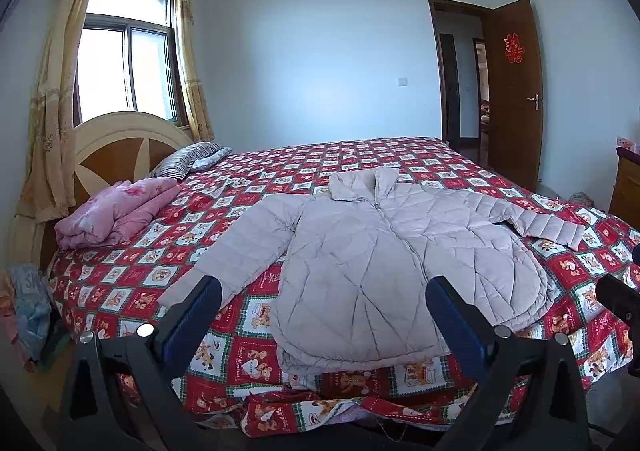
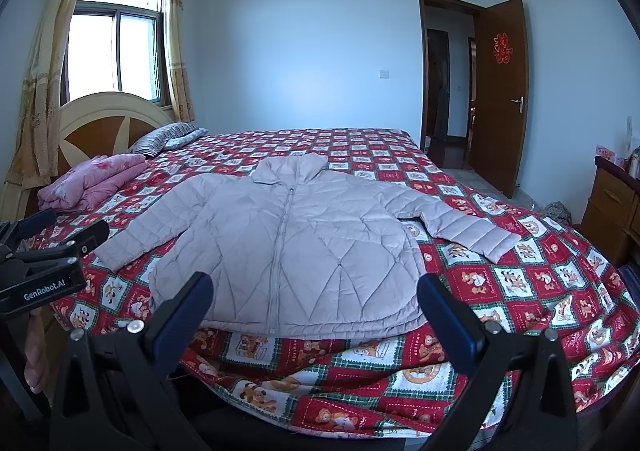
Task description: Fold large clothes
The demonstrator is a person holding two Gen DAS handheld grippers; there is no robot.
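Note:
A pale pink quilted jacket (image 1: 372, 251) (image 2: 288, 247) lies flat and zipped on the red patterned bedspread (image 1: 440, 167) (image 2: 360, 159), collar toward the far side, both sleeves spread out. My left gripper (image 1: 324, 287) hovers open just short of the jacket's hem, nothing between its fingers. My right gripper (image 2: 316, 283) is likewise open in front of the hem, holding nothing. In the right wrist view the left gripper (image 2: 60, 235) shows at the left edge, beside the left sleeve cuff. Part of the right gripper's black body appears at the right edge of the left wrist view.
A folded pink quilt (image 1: 116, 211) and a striped pillow (image 1: 188, 159) lie by the headboard (image 1: 116, 147) on the left. A wooden cabinet (image 2: 612, 203) stands on the right, an open brown door (image 2: 500, 91) beyond. The bedspread hangs over the bed's near edge.

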